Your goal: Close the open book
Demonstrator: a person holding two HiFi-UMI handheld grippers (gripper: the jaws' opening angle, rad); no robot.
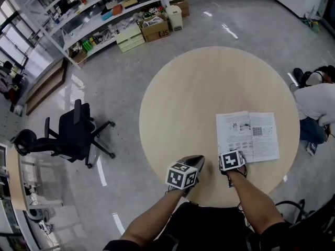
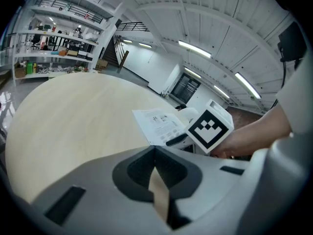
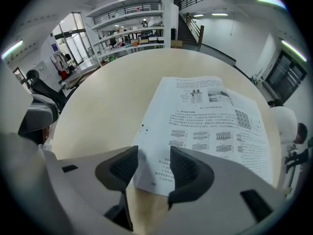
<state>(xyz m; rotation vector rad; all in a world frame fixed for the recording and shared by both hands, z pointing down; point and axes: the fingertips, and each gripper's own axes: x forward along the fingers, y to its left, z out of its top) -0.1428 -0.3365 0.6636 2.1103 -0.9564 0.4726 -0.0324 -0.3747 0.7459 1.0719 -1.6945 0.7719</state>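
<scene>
We recorded an open white paper book lying flat, printed pages up, on a round pale wooden counter. It sat on the near right part of the counter, close to the rim. Both pages were spread; text columns and small grey diagrams covered them.

The right gripper pointed steeply down at the book's near left corner. Its dark ribbed jaws stood spread, one on each side of that corner, so the page edge lay between them. We saw a gap beside the pads and no pinch on the paper. In the head view its marker cube covered the same corner.

The left gripper hung just left of the right one, over the near edge of the counter and apart from the book. Its jaws were pressed together with nothing between them.

Beyond the counter, on the grey floor, we noted a black swivel office chair at the left, white shelving racks at the upper left, and, at the right edge, a person in a white top.
</scene>
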